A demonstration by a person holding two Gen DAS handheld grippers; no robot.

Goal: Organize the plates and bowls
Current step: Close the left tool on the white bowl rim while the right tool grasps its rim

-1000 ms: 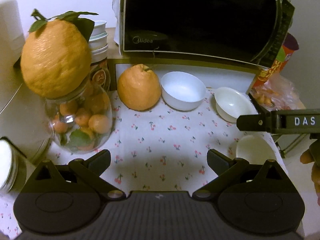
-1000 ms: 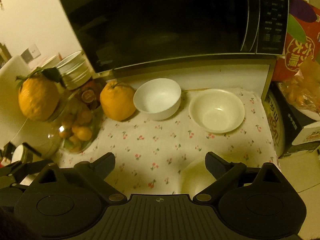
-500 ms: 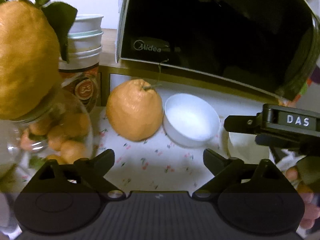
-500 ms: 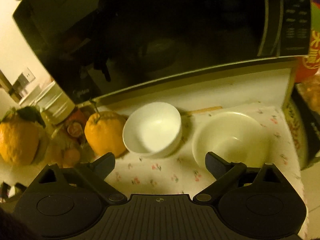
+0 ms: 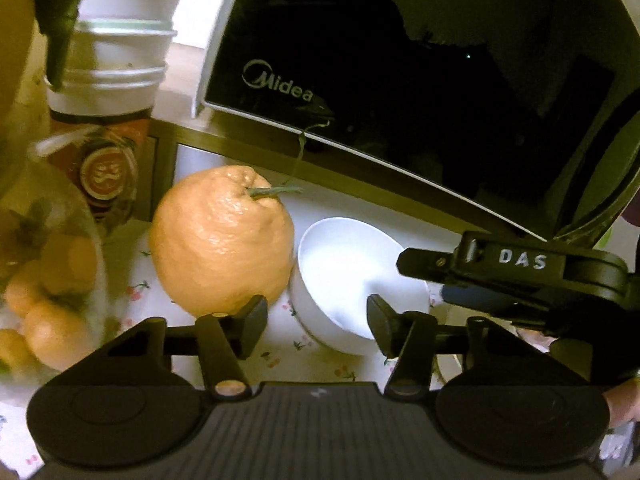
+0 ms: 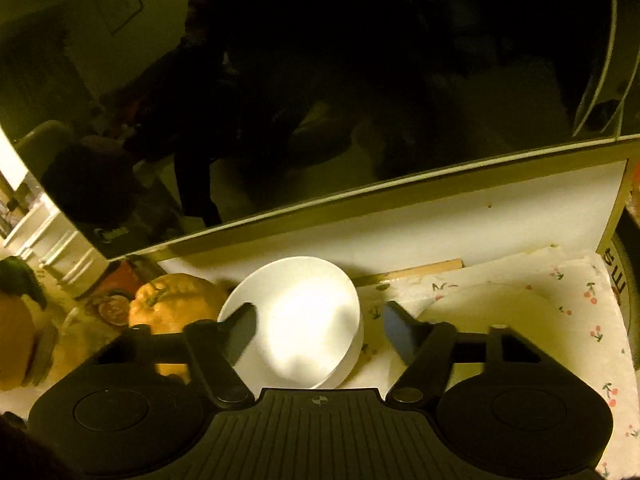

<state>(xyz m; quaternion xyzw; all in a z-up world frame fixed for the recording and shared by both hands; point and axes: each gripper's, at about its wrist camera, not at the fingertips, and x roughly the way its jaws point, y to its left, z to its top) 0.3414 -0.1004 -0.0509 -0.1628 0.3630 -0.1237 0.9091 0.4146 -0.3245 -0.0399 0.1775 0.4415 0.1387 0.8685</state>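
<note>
A white bowl (image 5: 340, 276) stands on the cherry-print cloth under the microwave shelf. It also shows in the right wrist view (image 6: 304, 320). My left gripper (image 5: 316, 324) is open, its jaws standing either side of the bowl's near left rim. My right gripper (image 6: 320, 328) is open and close over the same bowl, its left finger (image 6: 240, 332) across the bowl's left rim. The right gripper's body shows in the left wrist view (image 5: 520, 272), over the bowl's right side. A second cream bowl (image 6: 516, 304) lies right of it, mostly hidden.
A large orange (image 5: 220, 240) touches the bowl's left side. A glass jar of small oranges (image 5: 48, 300) and a tin with stacked lids (image 5: 108, 120) stand at the left. The black microwave (image 5: 400, 80) overhangs close above. A box edge (image 6: 624, 264) is at the right.
Both grippers have moved forward and down to the white bowl. Both have narrowed their jaws. The right gripper has swung left from the cream bowl to the white one.
</note>
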